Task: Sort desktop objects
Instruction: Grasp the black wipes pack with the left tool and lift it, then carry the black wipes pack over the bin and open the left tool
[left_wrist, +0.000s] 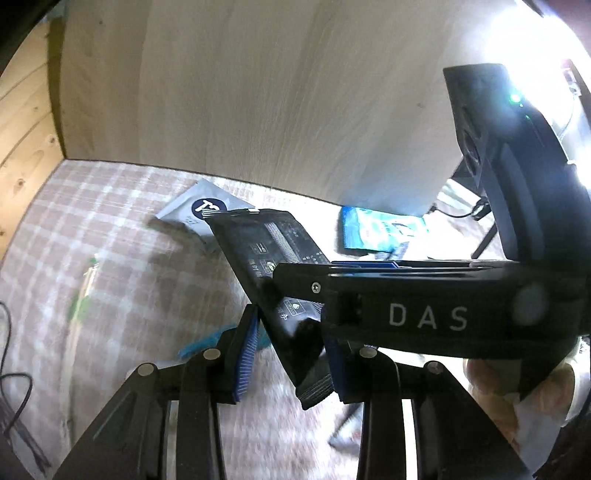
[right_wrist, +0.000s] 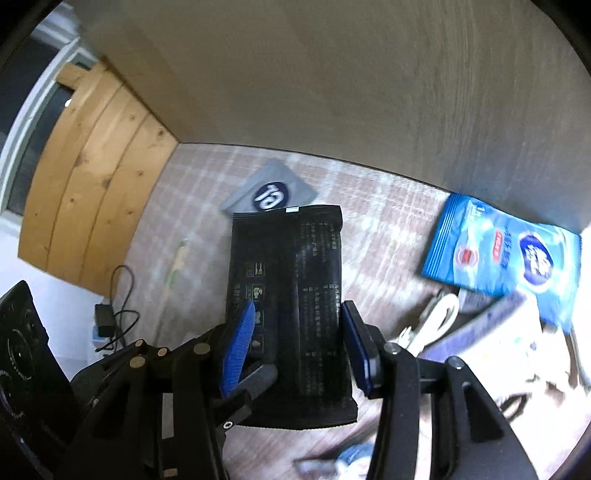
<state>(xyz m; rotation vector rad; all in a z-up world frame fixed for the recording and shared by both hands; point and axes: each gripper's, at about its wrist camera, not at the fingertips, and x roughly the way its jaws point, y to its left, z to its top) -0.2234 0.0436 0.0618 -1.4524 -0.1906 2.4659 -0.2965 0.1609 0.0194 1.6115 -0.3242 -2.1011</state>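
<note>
A black packet (left_wrist: 269, 254) with small white print hangs tilted above the checked cloth (left_wrist: 110, 240). My left gripper (left_wrist: 291, 332) is shut on its lower end, blue pads (left_wrist: 245, 354) on either side. My right gripper (left_wrist: 295, 291), marked DAS, reaches in from the right and clamps the same packet higher up. In the right wrist view the black packet (right_wrist: 288, 295) stands lengthwise between the blue pads (right_wrist: 238, 343) of my right gripper (right_wrist: 300, 314), which press on its two edges. My left gripper (right_wrist: 255, 384) grips its lower left corner there.
A grey sachet (right_wrist: 271, 194) with a dark round logo lies behind the packet near the wall. A blue packet (right_wrist: 498, 251), a white cable (right_wrist: 436, 321) and papers lie to the right. A clear green-tipped stick (left_wrist: 83, 291) lies to the left, with a black cable (right_wrist: 118, 317) off the cloth's edge.
</note>
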